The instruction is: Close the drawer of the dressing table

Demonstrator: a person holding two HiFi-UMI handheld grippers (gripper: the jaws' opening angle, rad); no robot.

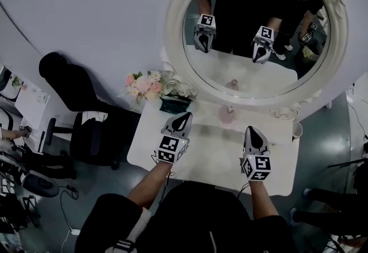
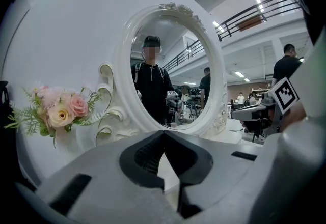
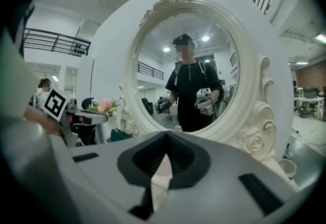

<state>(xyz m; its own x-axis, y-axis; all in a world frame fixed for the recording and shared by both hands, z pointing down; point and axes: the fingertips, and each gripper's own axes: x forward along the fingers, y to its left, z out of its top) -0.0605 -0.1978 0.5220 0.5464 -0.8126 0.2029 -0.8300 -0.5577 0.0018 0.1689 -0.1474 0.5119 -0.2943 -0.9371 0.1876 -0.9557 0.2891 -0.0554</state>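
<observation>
The white dressing table [image 1: 213, 157] stands against the wall, with an oval mirror [image 1: 253, 27] in an ornate white frame. Its drawer shows in no view; the table's front edge is hidden by the person's body. Both grippers hover over the tabletop and point at the mirror. My left gripper [image 1: 184, 117] is shut, its tips [image 2: 163, 132] meeting with nothing between them. My right gripper [image 1: 251, 130] is also shut and empty, tips [image 3: 165, 132] together. The mirror [image 3: 188, 75] reflects the person holding both grippers.
A pink flower bouquet [image 1: 144, 85] and a dark box [image 1: 174, 103] sit at the table's back left. A small pink bottle [image 1: 228, 112] stands at the mirror's foot, a white cup [image 1: 297, 129] at the right end. A black office chair [image 1: 86, 125] is left of the table.
</observation>
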